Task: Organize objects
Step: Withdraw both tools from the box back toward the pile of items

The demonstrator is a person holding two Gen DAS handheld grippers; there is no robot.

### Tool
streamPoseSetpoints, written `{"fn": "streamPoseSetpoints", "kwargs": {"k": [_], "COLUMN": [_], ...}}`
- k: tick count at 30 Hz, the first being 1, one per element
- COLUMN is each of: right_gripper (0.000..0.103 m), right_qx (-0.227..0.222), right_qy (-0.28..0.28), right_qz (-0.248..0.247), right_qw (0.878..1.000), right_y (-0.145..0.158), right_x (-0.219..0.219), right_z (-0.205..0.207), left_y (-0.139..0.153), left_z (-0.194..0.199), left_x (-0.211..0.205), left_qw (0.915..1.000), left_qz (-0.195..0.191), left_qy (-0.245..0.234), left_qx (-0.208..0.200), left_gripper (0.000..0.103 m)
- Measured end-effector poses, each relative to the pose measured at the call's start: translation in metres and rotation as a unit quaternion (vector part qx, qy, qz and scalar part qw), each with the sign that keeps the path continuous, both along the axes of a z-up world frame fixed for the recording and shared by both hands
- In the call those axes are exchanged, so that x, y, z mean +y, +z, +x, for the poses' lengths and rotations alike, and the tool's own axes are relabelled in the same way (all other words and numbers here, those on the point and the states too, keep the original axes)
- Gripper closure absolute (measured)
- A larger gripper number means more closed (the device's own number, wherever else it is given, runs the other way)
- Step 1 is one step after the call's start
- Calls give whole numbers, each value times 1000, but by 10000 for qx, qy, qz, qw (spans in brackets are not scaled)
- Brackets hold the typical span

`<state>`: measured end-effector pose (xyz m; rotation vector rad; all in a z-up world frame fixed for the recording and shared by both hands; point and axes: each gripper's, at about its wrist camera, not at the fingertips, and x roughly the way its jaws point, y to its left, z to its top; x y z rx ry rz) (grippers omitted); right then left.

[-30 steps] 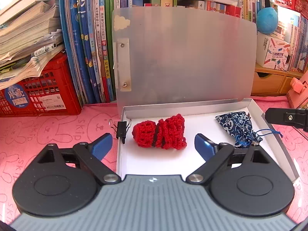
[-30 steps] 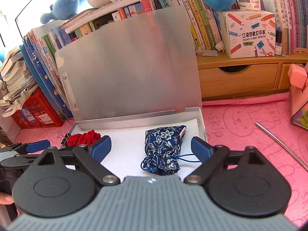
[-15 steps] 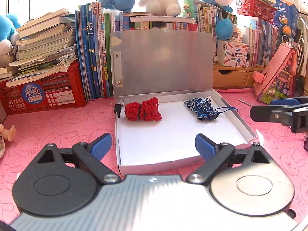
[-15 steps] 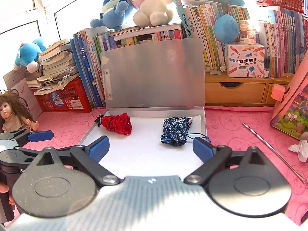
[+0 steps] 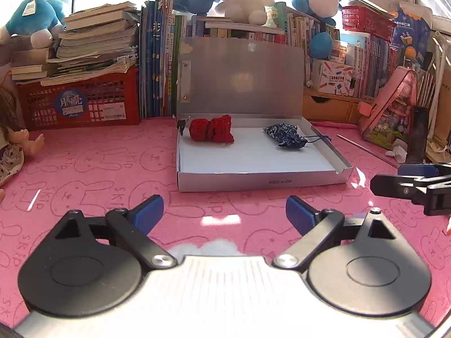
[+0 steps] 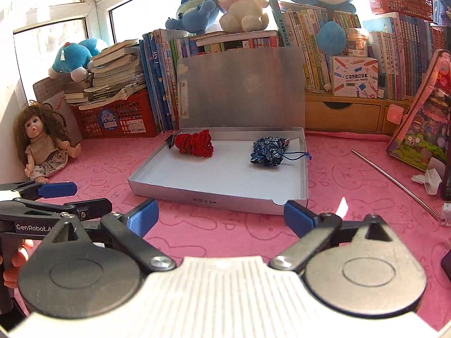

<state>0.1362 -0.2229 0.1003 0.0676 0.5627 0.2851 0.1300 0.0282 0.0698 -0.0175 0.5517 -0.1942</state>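
A shallow silver box (image 5: 262, 181) (image 6: 214, 201) lies on the pink mat with its lid standing open at the back. Inside, a red crocheted pouch (image 5: 211, 129) (image 6: 194, 143) lies at the back left and a blue floral drawstring pouch (image 5: 284, 139) (image 6: 267, 152) at the back right. A black binder clip (image 5: 181, 125) sits at the box's back left corner. My left gripper (image 5: 224, 215) is open and empty, in front of the box. My right gripper (image 6: 220, 215) is open and empty, also just before the box's front wall.
Books, a red crate (image 5: 79, 104) and plush toys line the back. A doll (image 6: 42, 146) sits at the left. A metal rod (image 6: 394, 180), a pink case (image 6: 422, 118) and crumpled paper (image 6: 428, 180) lie at the right.
Both grippers have drawn back from over the box to in front of it, staying open. The two pouches remain in the box.
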Motion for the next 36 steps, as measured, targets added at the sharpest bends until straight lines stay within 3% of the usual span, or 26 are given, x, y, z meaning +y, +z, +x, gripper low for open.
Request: {"fn": "streamPoseSetpoints", "kwargs": {"k": [12,22,27,34,36], "right_gripper": [3,3,4,8,12], "right_qx": [141,92,-282,-417,-394], "right_qy": [-385,-910,-1433,-1467,-1474], "right_qz": [57,-307,-730,-717,-731], "right_qw": [9991,9953,9866,9857,9856], "right_y": [-27,-57,-68,-75,-78], "right_x": [-18,-29,-27,-21,-19], "right_z": [-43,-76,-93,-105,-106], "left_y": [-23,-51,-64,-68,-69], "left_z": [-46,-70,-76,-77,-78], "left_x": [10,12,8,8,6], "left_qw": [9999,9995,9989,9991,9991], "left_qz": [28,307,440,264,255], "left_qy": [114,98,91,318,291], "left_qx": [-10,33,119,128,159], "left_gripper": [7,7,7,9,15]}}
